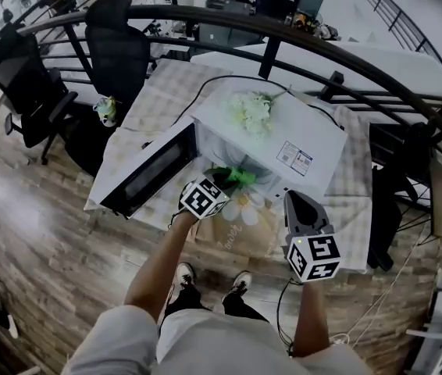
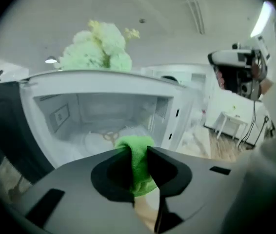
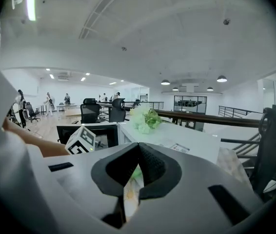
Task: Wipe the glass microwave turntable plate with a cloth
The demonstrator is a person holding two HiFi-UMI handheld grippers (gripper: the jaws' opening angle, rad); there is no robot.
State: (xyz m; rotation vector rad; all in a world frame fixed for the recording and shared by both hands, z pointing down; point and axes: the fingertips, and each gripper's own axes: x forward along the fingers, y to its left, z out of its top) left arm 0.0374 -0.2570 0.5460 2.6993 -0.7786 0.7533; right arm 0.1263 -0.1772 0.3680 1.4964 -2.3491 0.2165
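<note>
Nearest to the camera, the left tool has its jaws clamped on a wad of green cloth, which bunches up between them and pokes out in front. The right tool hangs back on the person's right side, level with the counter's front edge, its jaws pressed together on nothing. The left is clearly the nearer one and the one to watch. Straight ahead of the cloth and a little below it lies the glass plate, flat on the floor of the open microwave. It is round, so no axis to line up with. I'd judge the coming move is a short reach forward and down through the opening. The door swings out to the left, so that side is tight and the approach has to stay head-on. Whether the cloth touches the glass yet, I cannot tell. A bunch of pale flowers sits on top of the microwave, a checked cloth covers the counter, and beyond are a dark railing, office chairs and wood flooring.
</note>
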